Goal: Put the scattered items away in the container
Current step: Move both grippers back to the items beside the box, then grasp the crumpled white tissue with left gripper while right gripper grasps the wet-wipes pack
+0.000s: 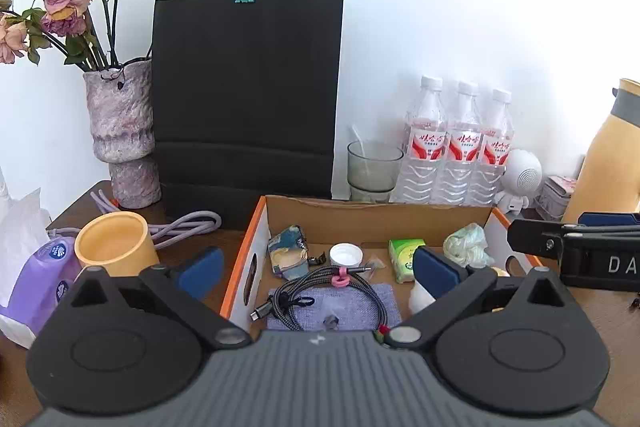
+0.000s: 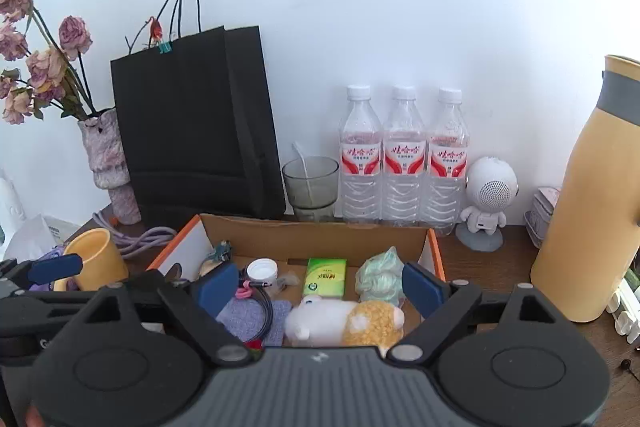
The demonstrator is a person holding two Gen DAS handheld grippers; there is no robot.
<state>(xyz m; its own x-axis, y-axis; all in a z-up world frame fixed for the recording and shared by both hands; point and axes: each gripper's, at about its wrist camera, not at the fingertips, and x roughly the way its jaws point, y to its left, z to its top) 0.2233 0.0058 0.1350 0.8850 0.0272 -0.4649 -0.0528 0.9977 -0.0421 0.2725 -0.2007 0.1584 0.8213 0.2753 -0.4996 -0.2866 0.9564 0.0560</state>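
The cardboard box (image 2: 304, 233) sits on the brown table (image 2: 500, 259), holding a plush toy (image 2: 344, 321), a coiled cable (image 1: 320, 287), a green tissue pack (image 2: 325, 275), a white cap (image 2: 262, 270) and a grey cloth (image 1: 352, 307). The left gripper (image 1: 316, 271) and right gripper (image 2: 320, 285) hover over it, jaws apart, empty. A yellow cup (image 1: 116, 243) stands left of the box, water bottles (image 2: 404, 155) behind.

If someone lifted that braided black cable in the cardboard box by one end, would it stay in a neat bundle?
Probably mostly. The braided black cable looks floppy, so loose loops would likely sag. A pink clip seems to bind the coil, which should help. It looks light for its size.
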